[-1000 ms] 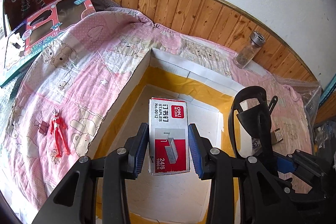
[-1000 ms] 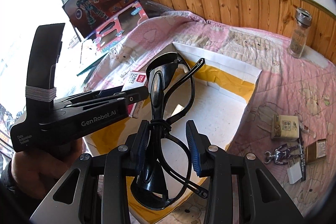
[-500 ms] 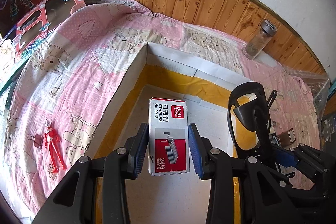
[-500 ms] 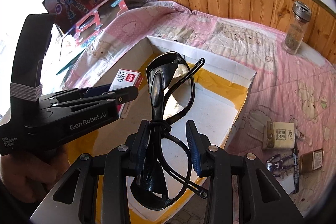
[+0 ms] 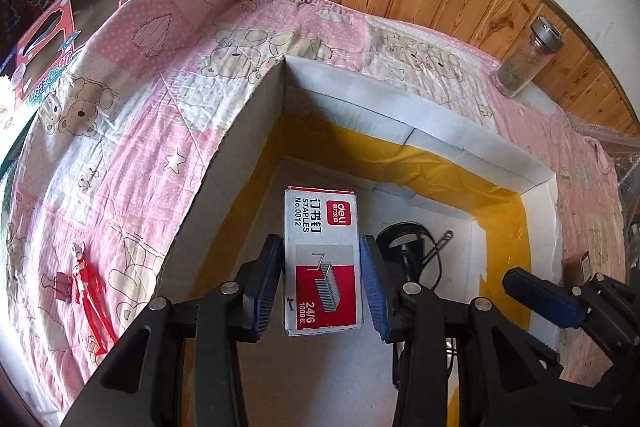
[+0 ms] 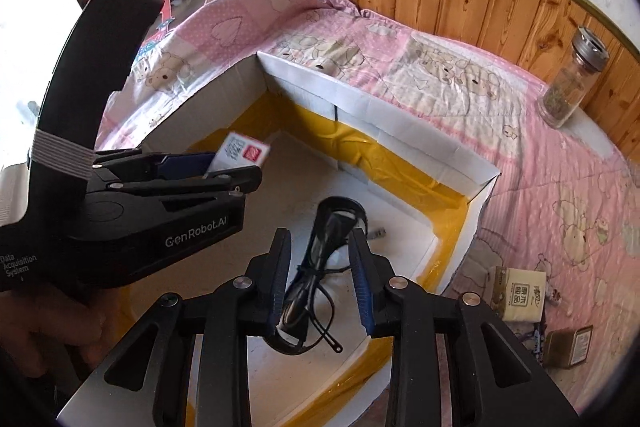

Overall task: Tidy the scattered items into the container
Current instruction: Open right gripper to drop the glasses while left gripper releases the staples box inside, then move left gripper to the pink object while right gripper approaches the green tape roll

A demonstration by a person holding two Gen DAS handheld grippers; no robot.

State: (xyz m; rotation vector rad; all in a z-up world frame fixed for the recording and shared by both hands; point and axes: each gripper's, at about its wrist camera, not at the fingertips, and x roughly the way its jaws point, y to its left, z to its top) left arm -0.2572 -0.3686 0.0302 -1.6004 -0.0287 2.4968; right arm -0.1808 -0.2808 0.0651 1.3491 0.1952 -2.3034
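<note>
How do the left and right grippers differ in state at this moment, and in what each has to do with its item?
The left gripper is shut on the staple box, holding it above the box floor; the right gripper is open, its fingers spread wide of the glasses. The staple box is upright and carried, while the glasses appear to lie on the floor of the white container. Both grippers are over the container's interior.

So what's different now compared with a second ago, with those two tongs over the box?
The right tongs have opened and let go of the black glasses, which now lie on the floor of the cardboard box. Both tongs have come down lower into the box. The left tongs are unchanged, shut on the staples box; the jar and the red toy figure have stayed put.
</note>
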